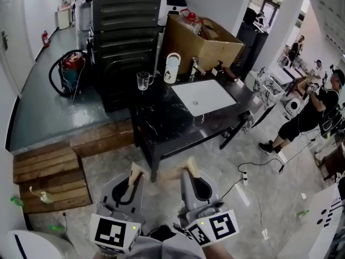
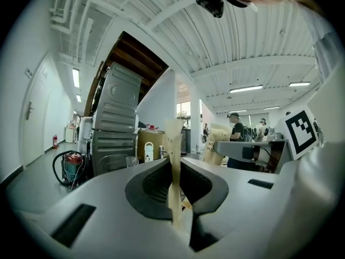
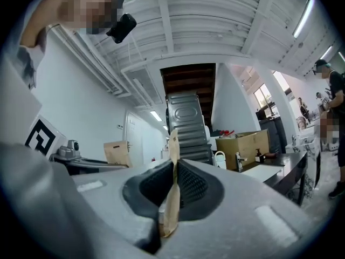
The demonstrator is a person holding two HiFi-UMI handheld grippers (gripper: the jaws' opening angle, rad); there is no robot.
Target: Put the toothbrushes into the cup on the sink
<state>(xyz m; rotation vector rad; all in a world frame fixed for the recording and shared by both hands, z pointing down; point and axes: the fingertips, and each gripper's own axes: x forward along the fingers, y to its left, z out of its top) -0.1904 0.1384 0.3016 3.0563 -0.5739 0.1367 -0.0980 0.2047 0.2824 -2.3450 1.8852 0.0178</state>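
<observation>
The left claw (image 1: 136,171) is closed and empty, short of the dark desk (image 1: 161,117). On the desk, a clear cup (image 1: 144,80) stands left of a white jug (image 1: 172,68). The right claw (image 1: 191,165) is closed too. Behind the sink (image 1: 213,93), a cardboard box (image 1: 207,50) holds bagged clutter.

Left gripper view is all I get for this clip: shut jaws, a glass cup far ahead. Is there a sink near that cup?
Observer: Yes. The head view shows a white sink set in the black counter, right of the glass cup.
Operator: Is the right gripper carrying anything?
Observer: No. Its own view shows the right gripper shut, nothing between the jaws.
Operator: How near the counter are they?
Observer: The head view has the left gripper and the right one over the floor, short of the counter.
</observation>
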